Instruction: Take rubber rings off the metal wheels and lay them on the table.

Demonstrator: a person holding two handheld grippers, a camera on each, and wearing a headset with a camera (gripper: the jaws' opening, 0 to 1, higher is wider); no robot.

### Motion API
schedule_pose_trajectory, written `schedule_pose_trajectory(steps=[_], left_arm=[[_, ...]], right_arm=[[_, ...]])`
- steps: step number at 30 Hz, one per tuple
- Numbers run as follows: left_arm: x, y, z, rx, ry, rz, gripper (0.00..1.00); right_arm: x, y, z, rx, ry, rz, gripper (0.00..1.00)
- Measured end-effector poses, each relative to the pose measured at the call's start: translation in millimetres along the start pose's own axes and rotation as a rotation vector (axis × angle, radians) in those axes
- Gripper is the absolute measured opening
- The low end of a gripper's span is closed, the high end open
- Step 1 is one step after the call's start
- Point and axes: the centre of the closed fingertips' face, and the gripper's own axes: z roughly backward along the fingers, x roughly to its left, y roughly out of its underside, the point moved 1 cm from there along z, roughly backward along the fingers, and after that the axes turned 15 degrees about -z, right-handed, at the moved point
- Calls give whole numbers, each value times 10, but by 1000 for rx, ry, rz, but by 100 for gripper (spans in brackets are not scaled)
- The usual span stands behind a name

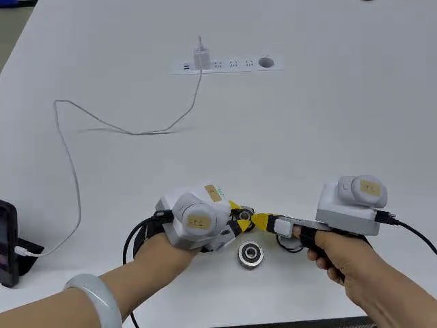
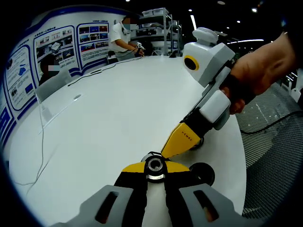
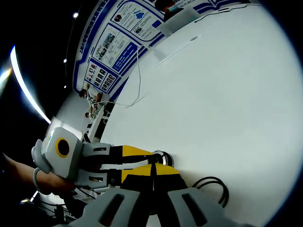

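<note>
The white table (image 1: 307,123) carries the work. The left gripper (image 2: 155,175) has its jaws clamped on a metal wheel (image 2: 155,165), which sits straight ahead of the right gripper (image 3: 151,172). The right jaws are pressed together at the wheel's rim; whether they pinch rubber I cannot tell. Loose rubber rings (image 3: 211,187) lie just beside the right jaws

Ahead of you lies a white power strip (image 1: 227,64) with a charger (image 1: 201,58) plugged in; its white cable (image 1: 140,133) runs to a black phone (image 1: 7,242) at your left.
</note>
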Motion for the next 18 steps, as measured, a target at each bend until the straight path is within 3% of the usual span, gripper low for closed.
schedule_pose_trajectory(steps=[3, 8, 18], left_arm=[[-1, 1, 0, 0, 0, 0, 13], [-1, 2, -1, -1, 1, 0, 13], [1, -4, -1, -2, 3, -9, 14]], right_arm=[[3, 13, 2, 13, 11, 19, 1], [59, 35, 32, 22, -23, 14, 1], [-33, 6, 19, -12, 32, -9, 1]])
